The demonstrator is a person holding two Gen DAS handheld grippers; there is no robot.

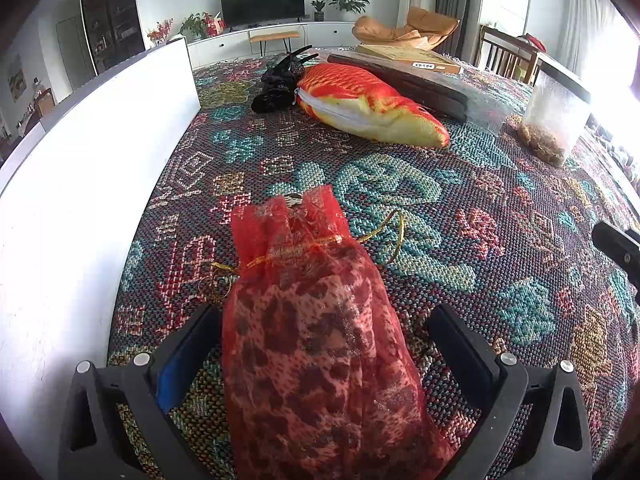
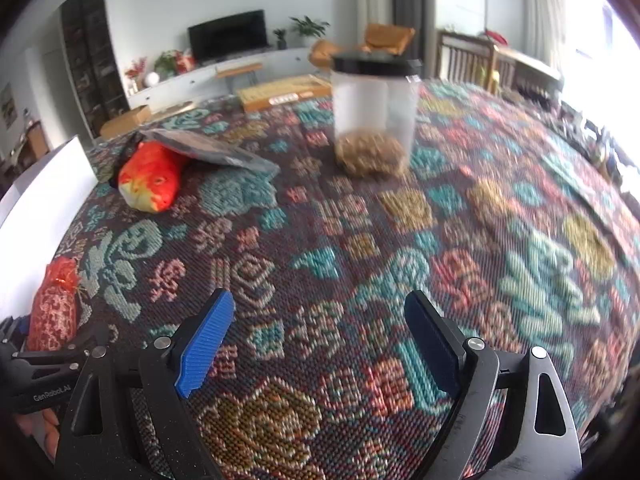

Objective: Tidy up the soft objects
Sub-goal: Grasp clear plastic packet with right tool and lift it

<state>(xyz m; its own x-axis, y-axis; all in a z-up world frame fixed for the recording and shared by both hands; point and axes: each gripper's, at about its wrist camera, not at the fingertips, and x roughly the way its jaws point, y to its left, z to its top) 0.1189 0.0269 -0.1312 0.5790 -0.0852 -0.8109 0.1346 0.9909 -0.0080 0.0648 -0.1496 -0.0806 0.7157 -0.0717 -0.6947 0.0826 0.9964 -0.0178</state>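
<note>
Left gripper [image 1: 320, 344]: its jaws are standing wide around the red mesh bag [image 1: 316, 320]; the right pad is not touching it; the left side is partly hiding, so I cannot tell if it is pressing.
Red mesh bag: it is lying on the patterned cloth [image 1: 460, 208], just beside the white box [image 1: 80, 168]; a gold string is tying its neck.
Right gripper [image 2: 320, 336]: its jaws are gaping wide with nothing between them.
Fish pillow [image 1: 368, 104]: it is lying farther back, with its tail end tucked under a dark flat pack [image 2: 212, 152].
Clear jar [image 2: 374, 116]: it is standing well apart.
</note>
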